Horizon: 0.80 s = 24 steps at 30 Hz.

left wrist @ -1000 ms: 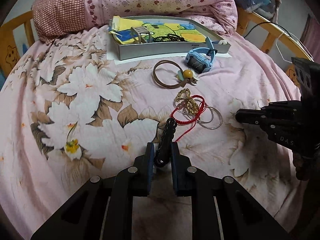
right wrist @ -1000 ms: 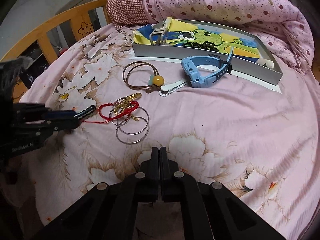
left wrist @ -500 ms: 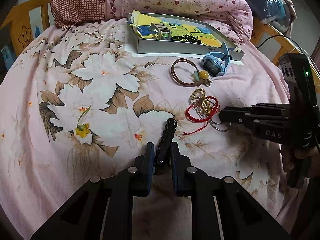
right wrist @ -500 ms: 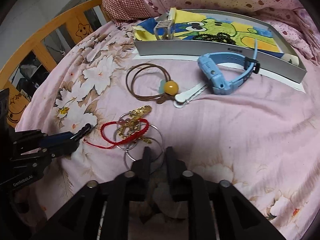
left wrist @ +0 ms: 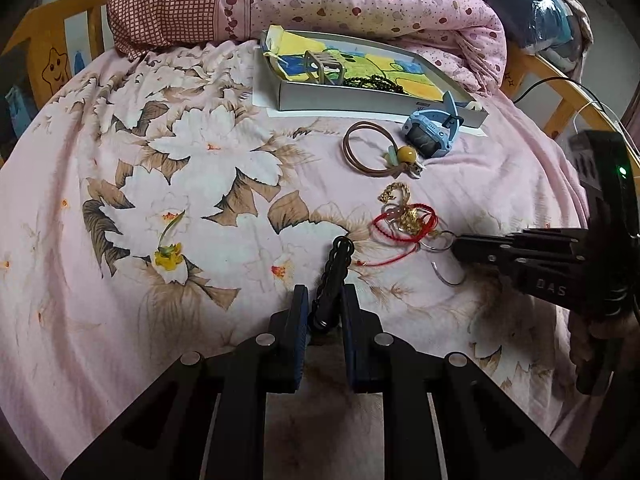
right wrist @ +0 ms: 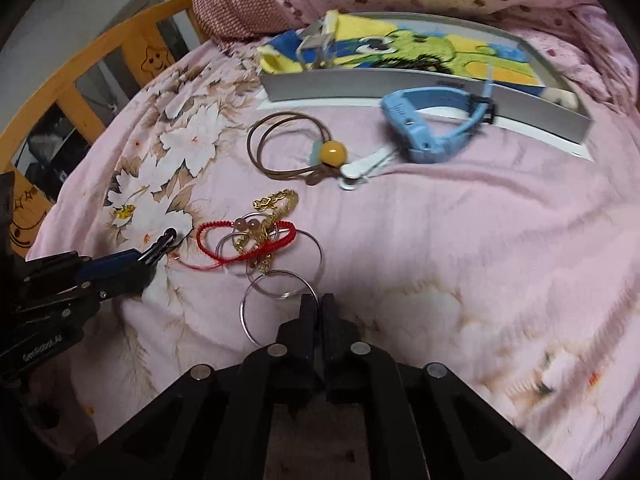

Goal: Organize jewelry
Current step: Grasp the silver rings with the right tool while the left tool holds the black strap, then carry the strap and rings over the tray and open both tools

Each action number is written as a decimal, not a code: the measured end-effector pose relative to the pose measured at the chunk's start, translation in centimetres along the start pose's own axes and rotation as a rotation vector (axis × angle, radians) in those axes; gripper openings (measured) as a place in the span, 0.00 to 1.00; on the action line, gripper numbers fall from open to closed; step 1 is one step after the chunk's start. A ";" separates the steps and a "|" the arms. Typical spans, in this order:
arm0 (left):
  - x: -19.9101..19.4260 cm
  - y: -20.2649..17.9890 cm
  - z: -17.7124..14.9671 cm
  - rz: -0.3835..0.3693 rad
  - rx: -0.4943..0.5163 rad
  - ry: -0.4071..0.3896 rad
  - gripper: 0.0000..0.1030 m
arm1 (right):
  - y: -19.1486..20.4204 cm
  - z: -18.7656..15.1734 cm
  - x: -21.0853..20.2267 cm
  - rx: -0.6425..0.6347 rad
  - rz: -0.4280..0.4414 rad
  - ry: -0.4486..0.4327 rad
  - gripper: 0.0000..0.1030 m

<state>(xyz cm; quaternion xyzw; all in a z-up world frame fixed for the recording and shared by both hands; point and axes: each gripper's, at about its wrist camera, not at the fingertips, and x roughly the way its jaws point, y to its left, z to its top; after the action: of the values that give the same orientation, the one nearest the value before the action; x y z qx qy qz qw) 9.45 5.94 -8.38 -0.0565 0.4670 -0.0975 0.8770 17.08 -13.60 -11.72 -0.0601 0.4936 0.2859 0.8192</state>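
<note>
The left gripper (left wrist: 325, 312) remains clamped on the black bead bracelet (left wrist: 334, 276), held just above the bedspread (left wrist: 160, 160). The right gripper (right wrist: 319, 314), parted half a second ago, is now closed on the rim of a silver bangle (right wrist: 276, 304) beside the tangled red cord bracelet (right wrist: 244, 240); extraction may drag neighbours. Toward the bed's far edge, the grey tray (right wrist: 400, 84) awaits deposits.

3 silver rings (right wrist: 276, 300), 1 blue watch (right wrist: 424, 120), 1 red cord bracelet (right wrist: 244, 240), 1 tray (right wrist: 400, 84)
</note>
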 end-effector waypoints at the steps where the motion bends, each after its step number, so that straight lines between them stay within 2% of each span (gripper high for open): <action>1: -0.1 -0.1 -0.1 -0.001 -0.001 -0.001 0.13 | 0.0 -0.2 -0.6 -0.001 -0.012 -0.010 0.04; 11: -2.3 -2.0 0.3 -0.013 0.018 -0.052 0.13 | -0.5 -0.6 -7.3 -0.078 -0.121 -0.162 0.03; 15: -3.0 -2.8 1.0 -0.031 0.026 -0.078 0.13 | -0.1 0.1 -10.0 -0.117 -0.160 -0.246 0.03; 20: -3.4 -3.6 2.2 -0.042 0.057 -0.101 0.13 | 0.3 1.3 -11.8 -0.155 -0.174 -0.300 0.03; 24: -3.3 -3.7 4.6 -0.047 0.075 -0.129 0.13 | 0.3 3.5 -12.3 -0.190 -0.181 -0.341 0.03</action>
<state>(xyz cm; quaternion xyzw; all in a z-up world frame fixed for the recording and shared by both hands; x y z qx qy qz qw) 11.08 3.13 -2.45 -0.0407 0.4043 -0.1316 0.9042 15.32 -17.00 0.44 -0.1319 0.3115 0.2623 0.9038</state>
